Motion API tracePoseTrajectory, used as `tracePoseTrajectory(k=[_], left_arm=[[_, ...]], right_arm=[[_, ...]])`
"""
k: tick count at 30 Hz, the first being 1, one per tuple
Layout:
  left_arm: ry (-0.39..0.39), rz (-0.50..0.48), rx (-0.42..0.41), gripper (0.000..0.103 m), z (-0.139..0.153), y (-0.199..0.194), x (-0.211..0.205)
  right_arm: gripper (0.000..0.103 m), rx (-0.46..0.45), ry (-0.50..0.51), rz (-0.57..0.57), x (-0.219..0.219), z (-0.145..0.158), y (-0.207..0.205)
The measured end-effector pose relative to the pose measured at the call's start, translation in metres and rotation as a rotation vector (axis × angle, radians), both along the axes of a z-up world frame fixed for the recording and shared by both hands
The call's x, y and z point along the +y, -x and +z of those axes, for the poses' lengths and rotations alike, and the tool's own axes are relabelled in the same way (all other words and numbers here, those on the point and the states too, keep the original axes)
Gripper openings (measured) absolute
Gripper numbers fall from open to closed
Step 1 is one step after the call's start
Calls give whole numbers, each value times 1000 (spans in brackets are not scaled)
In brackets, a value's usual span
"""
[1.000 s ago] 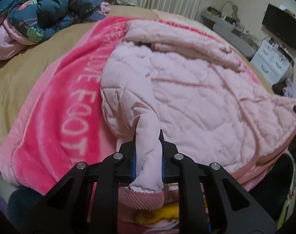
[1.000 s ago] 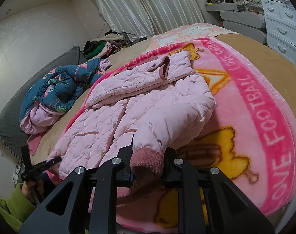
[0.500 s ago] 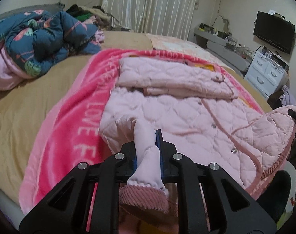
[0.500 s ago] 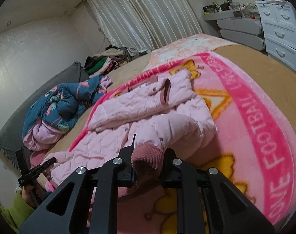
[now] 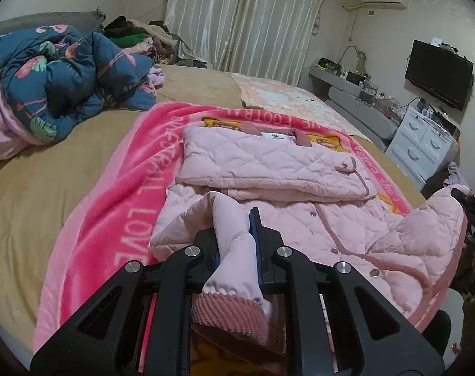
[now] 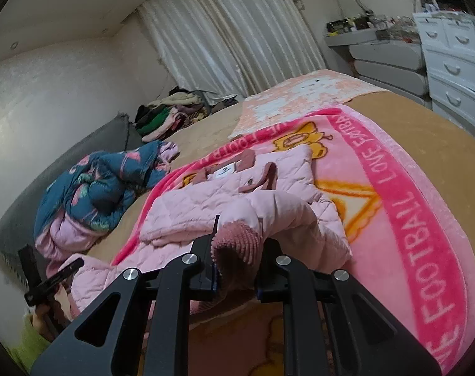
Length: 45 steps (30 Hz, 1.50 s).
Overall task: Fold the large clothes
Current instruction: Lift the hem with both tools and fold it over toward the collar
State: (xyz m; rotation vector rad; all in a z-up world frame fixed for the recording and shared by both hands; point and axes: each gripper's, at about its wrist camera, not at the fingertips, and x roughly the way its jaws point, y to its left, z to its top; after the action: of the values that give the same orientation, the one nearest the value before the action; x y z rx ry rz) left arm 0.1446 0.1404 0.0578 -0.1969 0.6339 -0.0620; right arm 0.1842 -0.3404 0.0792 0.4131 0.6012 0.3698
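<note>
Left hand-held gripper [image 5: 237, 244]: pinches a sleeve [image 5: 237, 250] just above its ribbed cuff.
Right hand-held gripper [image 6: 236, 260]: clamps the other cuff [image 6: 237, 241].
Jacket [image 5: 268, 169]: pink, quilted, lying on the pink blanket [image 5: 118, 194].
Blanket: spread over the bed [image 5: 33, 181].

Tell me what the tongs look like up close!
Both tongs, left and right, are matte black frames shaped like spread legs, with long cut-out holes. Four round silver bolts sit across each frame. The inner fingers carry thin blue pads. No cables or writing show. A bright green sleeve peeks in behind the far one.
</note>
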Motion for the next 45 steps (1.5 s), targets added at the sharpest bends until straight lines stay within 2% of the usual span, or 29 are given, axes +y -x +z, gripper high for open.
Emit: tracePoseTrajectory(k=[6,8,10,11,13,15,17,25,27,31,32,33,34,35,36,37,40,45], left_arm=[[9,-13,48,13,-4,-3,2],[19,-17,76,20,-8,1,5],[31,-33,108,38,-12,6,7],[36,-38,116,41,-13,9,7],[46,-56,143,56,-17,16,8],[59,-69,168,63,-21,24,11],[79,-71,195,67,-27,32,16],[243,-5,316,88,-63,63,44],[327,-5,363,88,-80,69,46],[476,-42,411,88,-102,73,41],[493,-48,411,88,-103,73,40],[510,-57,406,82,-102,71,37],[509,-65,394,62,-99,69,34],[489,-63,388,50,-95,67,32],[459,-59,379,27,-90,64,29],[427,-58,356,15,-82,59,27],[393,-75,299,10,-58,45,26],[344,-81,171,9,-10,16,27]], right_arm=[[15,27,-7,-24,-2,-8,-15],[15,30,-10,-26,-2,-10,-18],[15,30,-13,-28,-3,-11,-21],[15,30,-15,-28,-3,-12,-22],[15,29,-24,-28,-5,-13,-24],[15,28,-26,-27,-5,-14,-26],[15,29,-34,-26,-6,-14,-27],[15,24,-55,-18,-6,-15,-31],[15,23,-60,-16,-7,-16,-30],[15,26,-64,-8,-8,-17,-28],[15,27,-64,-7,-8,-17,-28],[15,27,-65,-7,-9,-17,-27],[15,26,-64,-7,-9,-17,-27],[15,26,-64,-7,-8,-17,-27],[15,27,-64,-7,-8,-17,-28],[15,28,-64,-6,-8,-17,-28],[15,29,-69,-8,-9,-16,-29],[15,10,-72,-6,-10,-3,-30]])
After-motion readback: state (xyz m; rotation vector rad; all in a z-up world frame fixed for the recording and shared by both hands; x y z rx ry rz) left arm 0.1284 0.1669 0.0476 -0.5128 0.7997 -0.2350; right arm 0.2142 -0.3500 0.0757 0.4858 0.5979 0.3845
